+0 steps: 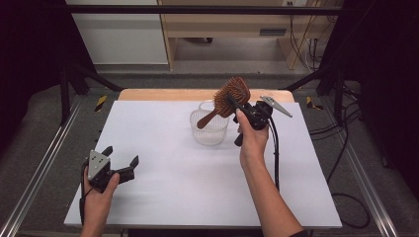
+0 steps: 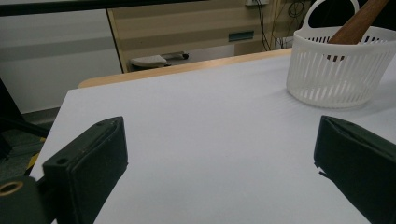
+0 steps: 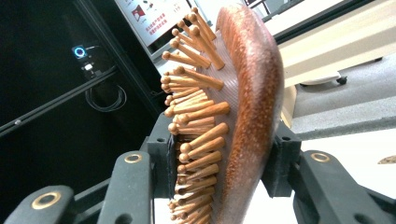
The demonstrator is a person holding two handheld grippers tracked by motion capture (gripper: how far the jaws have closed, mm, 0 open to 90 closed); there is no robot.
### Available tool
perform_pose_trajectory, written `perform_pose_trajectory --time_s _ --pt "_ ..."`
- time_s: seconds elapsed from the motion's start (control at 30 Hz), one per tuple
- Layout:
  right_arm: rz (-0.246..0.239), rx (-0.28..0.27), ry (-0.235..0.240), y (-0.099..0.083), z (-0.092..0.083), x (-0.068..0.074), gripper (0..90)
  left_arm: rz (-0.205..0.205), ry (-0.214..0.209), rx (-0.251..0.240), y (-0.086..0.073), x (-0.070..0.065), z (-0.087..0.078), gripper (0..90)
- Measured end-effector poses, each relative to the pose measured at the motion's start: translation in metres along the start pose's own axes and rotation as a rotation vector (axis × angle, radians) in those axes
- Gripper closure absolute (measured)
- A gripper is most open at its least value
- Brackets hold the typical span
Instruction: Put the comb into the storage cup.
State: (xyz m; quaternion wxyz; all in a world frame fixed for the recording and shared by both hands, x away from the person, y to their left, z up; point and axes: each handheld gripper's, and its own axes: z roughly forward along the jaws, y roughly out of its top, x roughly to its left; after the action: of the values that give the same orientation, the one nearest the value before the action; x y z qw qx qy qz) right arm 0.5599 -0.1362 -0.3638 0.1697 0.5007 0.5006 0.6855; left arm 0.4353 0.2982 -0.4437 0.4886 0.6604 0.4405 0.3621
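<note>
A brown wooden hairbrush [image 1: 228,98] with wooden bristles hangs tilted over a white slatted basket [image 1: 209,132]; its handle end dips into the basket's mouth. My right gripper [image 1: 236,104] is shut on the brush's paddle head, held up by the hand right of the basket. In the right gripper view the jaws press the bristle face and the smooth back of the hairbrush [image 3: 236,112]. My left gripper [image 1: 121,156] rests at the table's front left, open with nothing between its fingers. The left gripper view shows the basket [image 2: 340,65] far right with the handle [image 2: 357,22] in it.
A white sheet [image 1: 163,168] covers the table, with a wooden edge [image 1: 163,94] along the back. Cables [image 1: 274,148] trail from the right gripper across the sheet. Black frame rails and a pale cabinet [image 1: 227,24] stand beyond the table.
</note>
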Motion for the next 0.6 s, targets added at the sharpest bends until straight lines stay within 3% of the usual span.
perform_pose_trajectory --time_s 0.6 --pt "0.042 0.021 -0.023 -0.027 0.013 -0.014 54.9 -0.004 -0.003 -0.001 0.000 0.001 -0.001 2.9"
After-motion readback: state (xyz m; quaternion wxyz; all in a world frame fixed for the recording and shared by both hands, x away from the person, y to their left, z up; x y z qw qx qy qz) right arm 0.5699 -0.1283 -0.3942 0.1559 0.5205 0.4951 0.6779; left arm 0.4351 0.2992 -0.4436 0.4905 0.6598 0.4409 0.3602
